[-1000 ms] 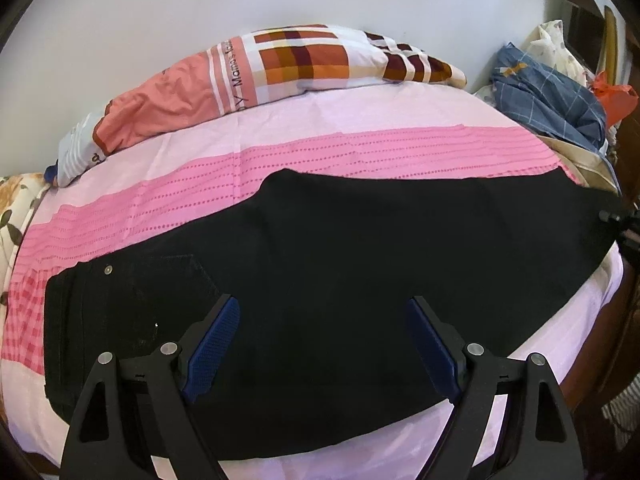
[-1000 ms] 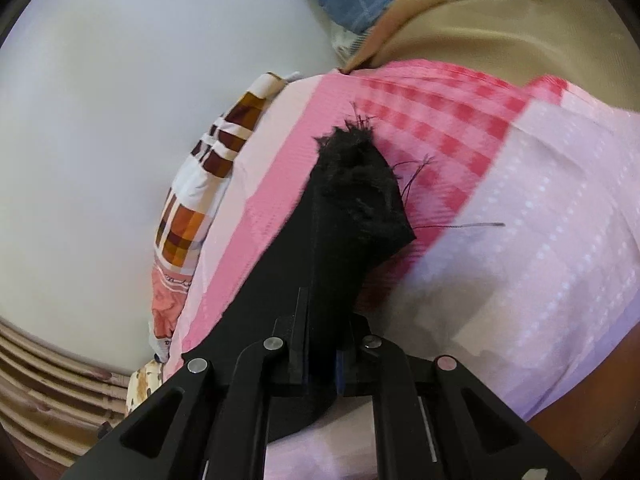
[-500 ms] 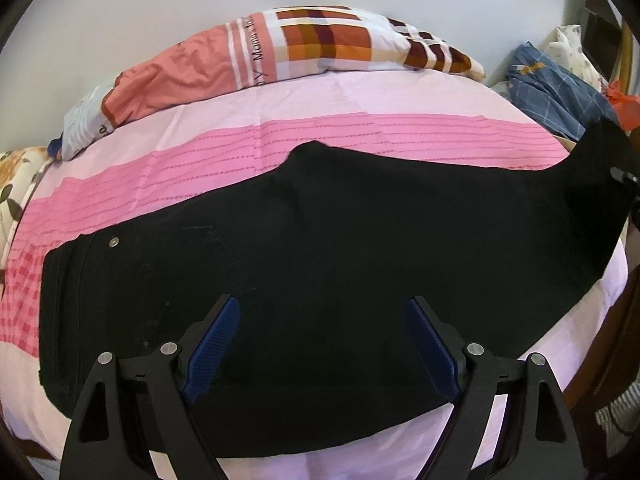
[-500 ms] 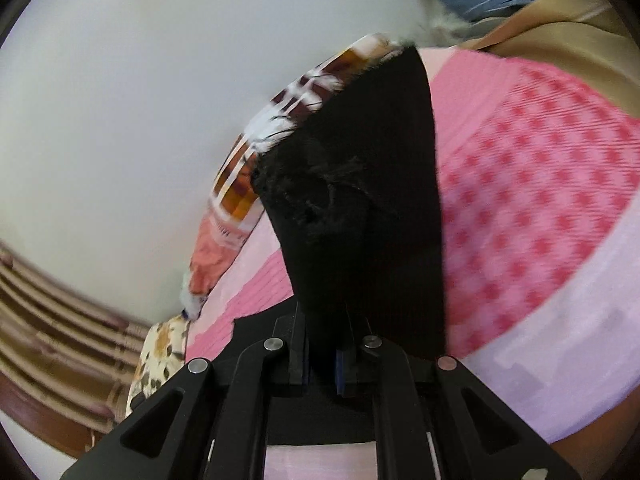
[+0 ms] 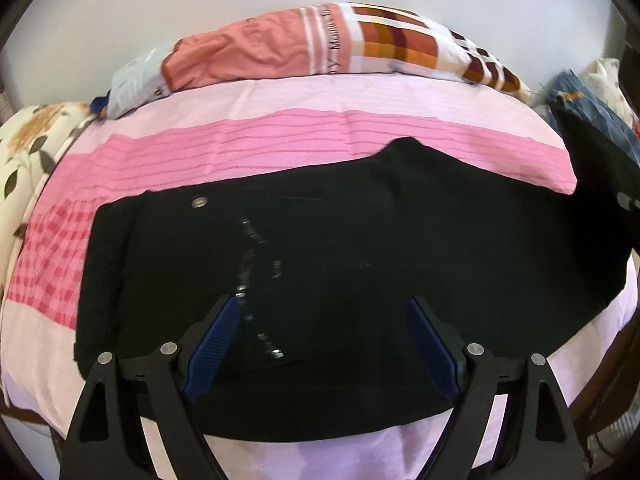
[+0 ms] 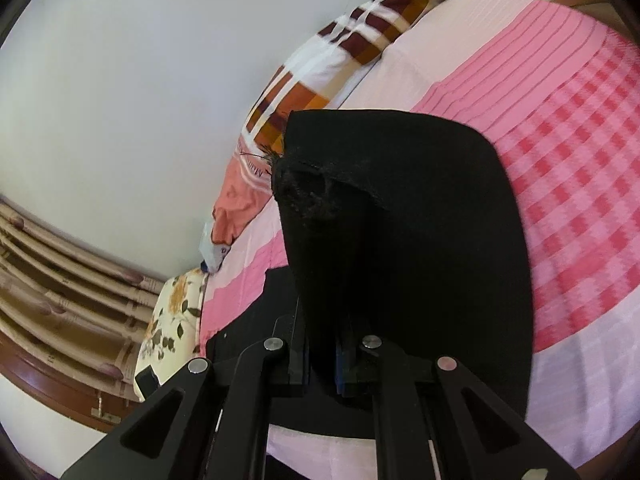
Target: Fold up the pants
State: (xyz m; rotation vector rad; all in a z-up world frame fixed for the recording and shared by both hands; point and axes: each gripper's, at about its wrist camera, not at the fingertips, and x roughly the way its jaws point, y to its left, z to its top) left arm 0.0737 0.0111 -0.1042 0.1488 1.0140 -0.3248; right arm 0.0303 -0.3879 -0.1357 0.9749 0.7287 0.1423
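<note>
The bed [image 5: 280, 152] fills both views, its sheet banded in pale pink, bright pink and a red check, and everything else is placed against it. Across its middle lie the black pants [image 5: 360, 248], spread flat for most of their length, waistband toward the bed's checked end in the left wrist view, where a metal button [image 5: 197, 202] shows near the upper edge. Their far leg end is lifted off the sheet and rises at the right rim of that view.

Along the bed's wall side lies a pillow [image 5: 320, 44] in salmon, white and orange-brown checks. A floral cushion [image 5: 28, 152] sits at the bed's corner beyond the waistband end, and a heap of blue plaid clothes [image 5: 592, 104] rests past the opposite end.

The left gripper [image 5: 322, 344] hangs above the near part of the pants, its blue-padded jaws spread wide with nothing clamped between them.

The right gripper [image 6: 322, 354] has its jaws pressed together on the hem end of the pants [image 6: 400, 220], which stands up from the pinch as a dark flap above the bed, its frayed edge [image 6: 308, 184] with loose threads turned toward the pillow [image 6: 320, 72]
</note>
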